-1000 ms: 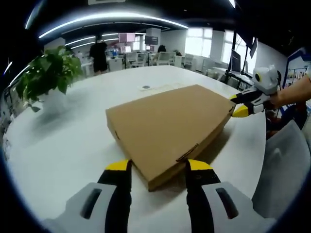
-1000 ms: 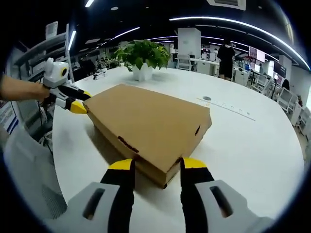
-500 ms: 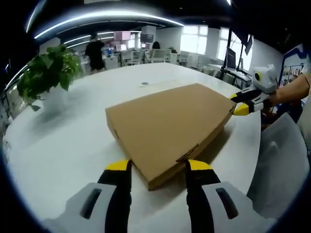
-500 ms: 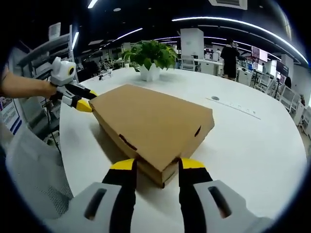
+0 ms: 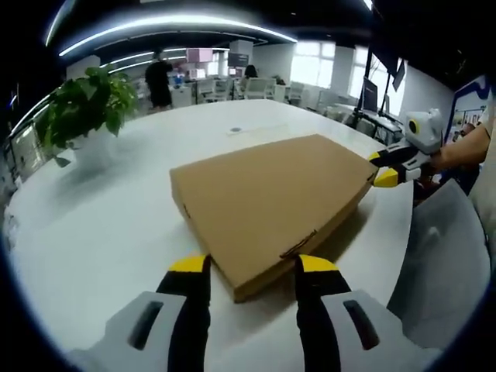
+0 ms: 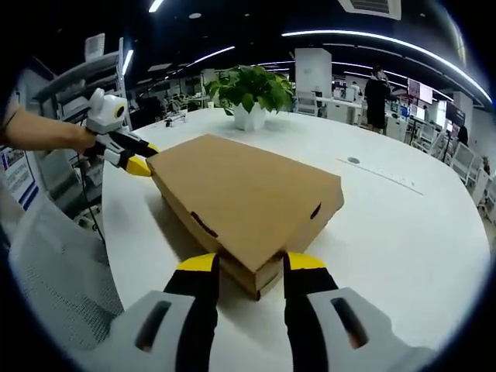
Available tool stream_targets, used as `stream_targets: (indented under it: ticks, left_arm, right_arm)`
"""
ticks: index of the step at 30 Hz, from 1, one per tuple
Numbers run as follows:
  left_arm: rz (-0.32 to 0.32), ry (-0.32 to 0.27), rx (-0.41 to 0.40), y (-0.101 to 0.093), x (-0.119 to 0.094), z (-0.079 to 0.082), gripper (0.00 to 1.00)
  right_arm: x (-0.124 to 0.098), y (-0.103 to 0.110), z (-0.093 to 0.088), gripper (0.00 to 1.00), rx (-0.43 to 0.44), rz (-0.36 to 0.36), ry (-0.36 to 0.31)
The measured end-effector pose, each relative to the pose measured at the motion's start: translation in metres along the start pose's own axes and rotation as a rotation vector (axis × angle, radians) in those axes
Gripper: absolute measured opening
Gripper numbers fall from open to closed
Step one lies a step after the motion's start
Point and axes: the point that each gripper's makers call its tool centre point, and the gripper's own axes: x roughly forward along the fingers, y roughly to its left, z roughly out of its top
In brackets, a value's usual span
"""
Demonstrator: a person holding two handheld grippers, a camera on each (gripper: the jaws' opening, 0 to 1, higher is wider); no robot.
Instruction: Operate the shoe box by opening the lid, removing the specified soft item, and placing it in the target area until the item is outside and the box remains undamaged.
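Shoe box (image 5: 271,203) corners between left gripper (image 5: 253,265), right gripper (image 6: 251,262) jaws

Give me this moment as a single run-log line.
box: closed, flat on white table | left tool: open, straddling near corner | right tool: open, straddling opposite corner | soft item: not seen

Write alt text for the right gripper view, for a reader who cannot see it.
A closed brown cardboard shoe box lies flat on a round white table, its near corner between the open yellow-tipped jaws of the right gripper. At the box's far left corner the left gripper is held by a hand. A potted green plant stands on the table beyond the box.
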Motion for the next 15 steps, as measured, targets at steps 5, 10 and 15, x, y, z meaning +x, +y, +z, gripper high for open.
stream_targets:
  ticks: [5,10,15]
  left_arm:
    - [0.0,-0.001,-0.009,-0.003,-0.0046,-0.004,0.42]
    - [0.002,0.0,-0.015,-0.0049,-0.0071,-0.0063,0.42]
    - [0.007,-0.003,-0.015,-0.0065,-0.0079,-0.0073,0.42]
  right_arm:
    - [-0.0018,0.0022,-0.0014,0.3,-0.004,0.008,0.001]
    - [-0.0031,0.0037,-0.0025,0.3,-0.008,0.012,-0.004]
    - [-0.0039,0.0038,-0.0029,0.31,-0.011,0.012,-0.012]
